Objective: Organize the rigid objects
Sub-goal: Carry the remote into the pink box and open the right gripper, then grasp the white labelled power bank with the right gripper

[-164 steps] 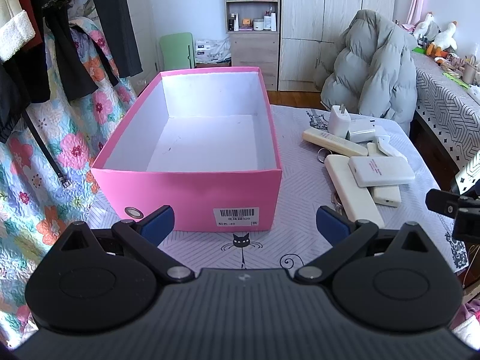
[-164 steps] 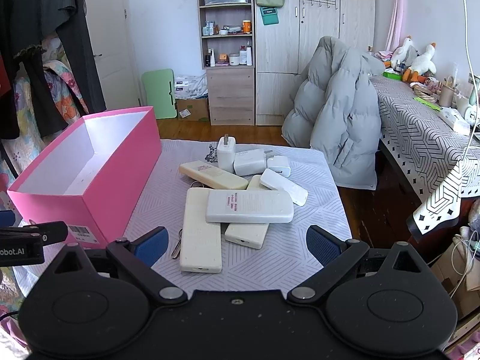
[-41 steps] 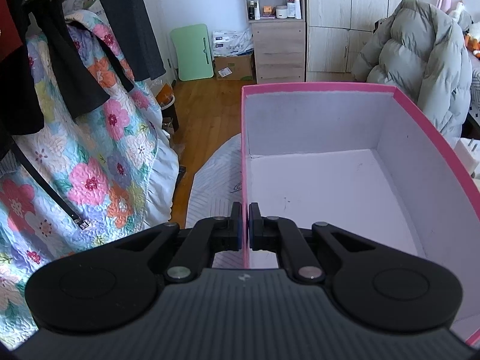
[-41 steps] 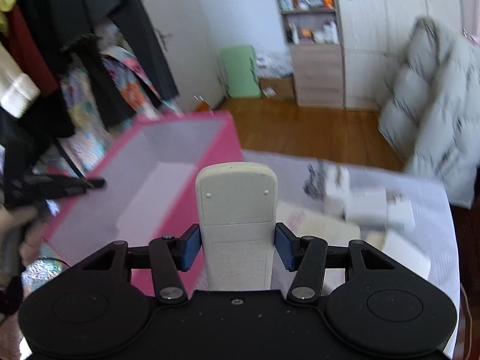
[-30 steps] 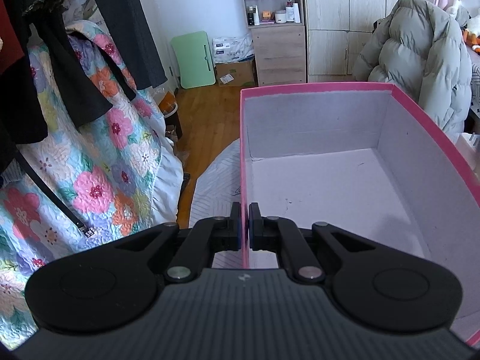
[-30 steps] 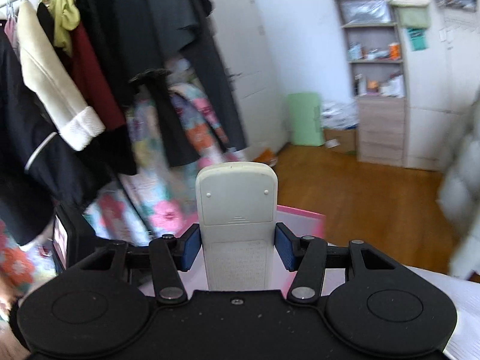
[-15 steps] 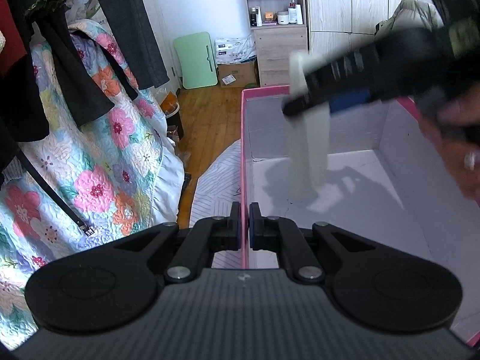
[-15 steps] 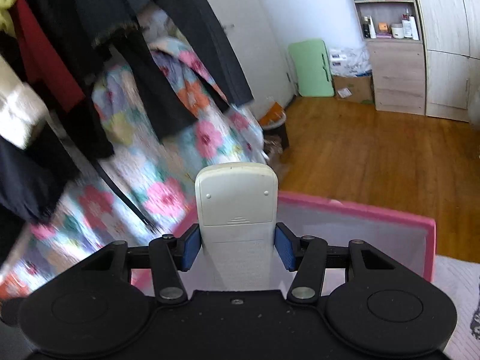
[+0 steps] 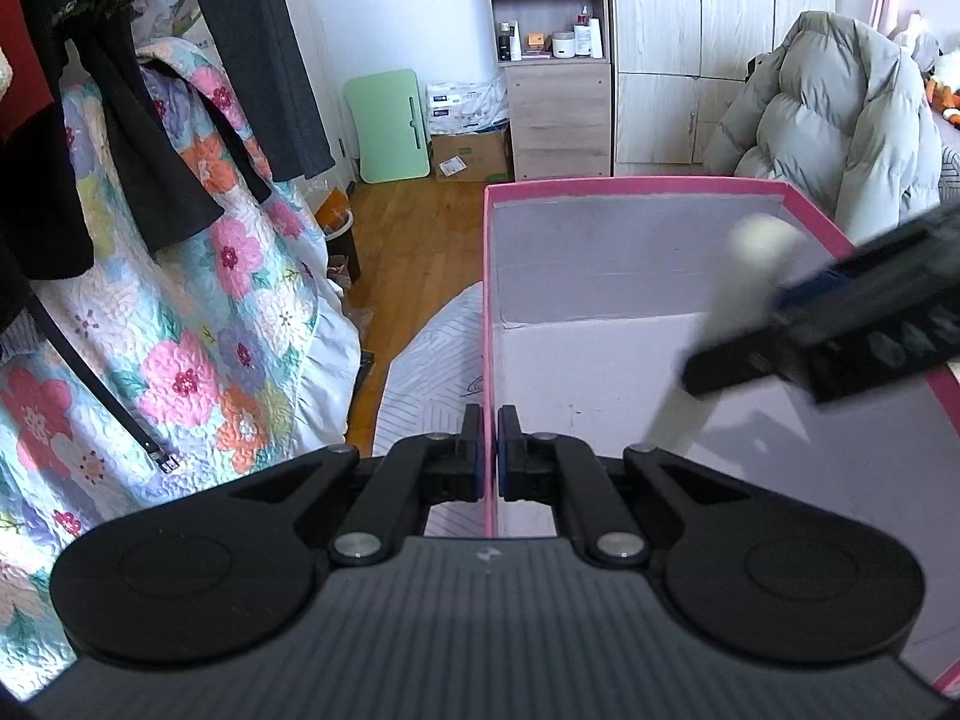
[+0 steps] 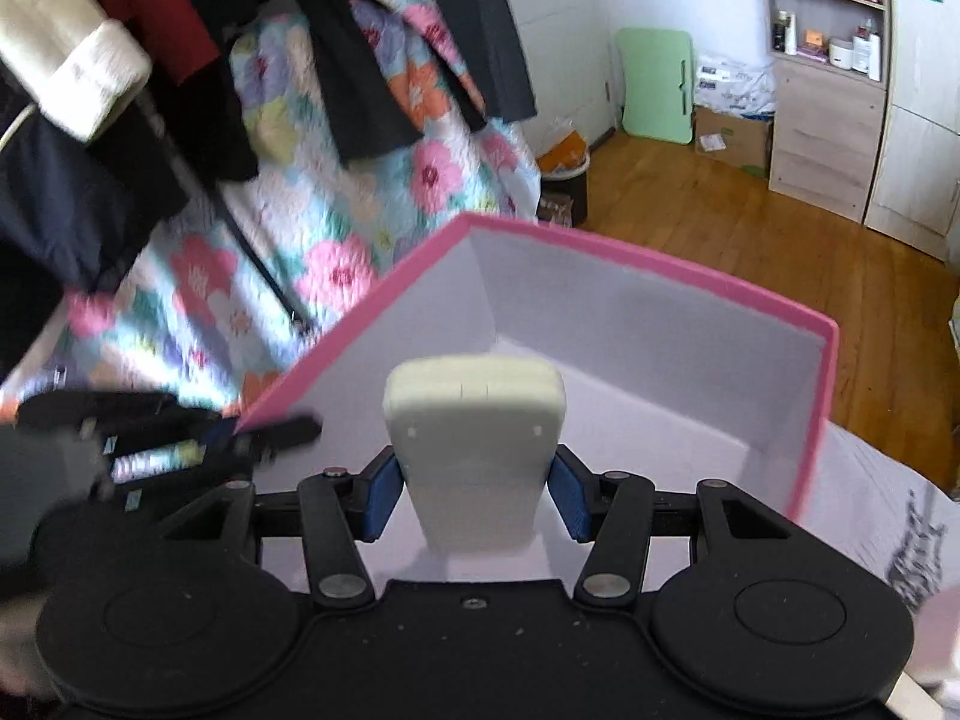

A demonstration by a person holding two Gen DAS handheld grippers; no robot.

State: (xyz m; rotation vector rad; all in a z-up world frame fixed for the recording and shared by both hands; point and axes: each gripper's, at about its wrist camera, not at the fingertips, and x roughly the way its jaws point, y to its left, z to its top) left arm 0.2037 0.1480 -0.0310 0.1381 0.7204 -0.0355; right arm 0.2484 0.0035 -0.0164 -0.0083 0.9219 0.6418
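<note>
The pink box [image 9: 636, 185] with a white inside stands on the table. My left gripper [image 9: 489, 461] is shut on the box's left wall [image 9: 487, 324], one finger on each side of it. My right gripper [image 10: 474, 495] is shut on a cream-white power bank [image 10: 477, 444] and holds it over the inside of the pink box [image 10: 600, 252]. In the left wrist view the right gripper [image 9: 840, 324] comes in from the right, blurred, with the power bank [image 9: 726, 300] slanting down inside the box. The left gripper also shows in the right wrist view [image 10: 240, 435] on the box's edge.
A floral quilt [image 9: 180, 330] and dark hanging clothes [image 9: 120, 120] are to the left of the table. A wooden floor [image 9: 408, 240], a shelf unit [image 9: 552, 60] and a grey puffer jacket [image 9: 840, 108] lie behind. The tablecloth [image 10: 870, 510] shows at the right.
My right gripper has moved with the power bank from the box's middle toward its right side and tilted lower into it. My left gripper stays clamped on the box wall.
</note>
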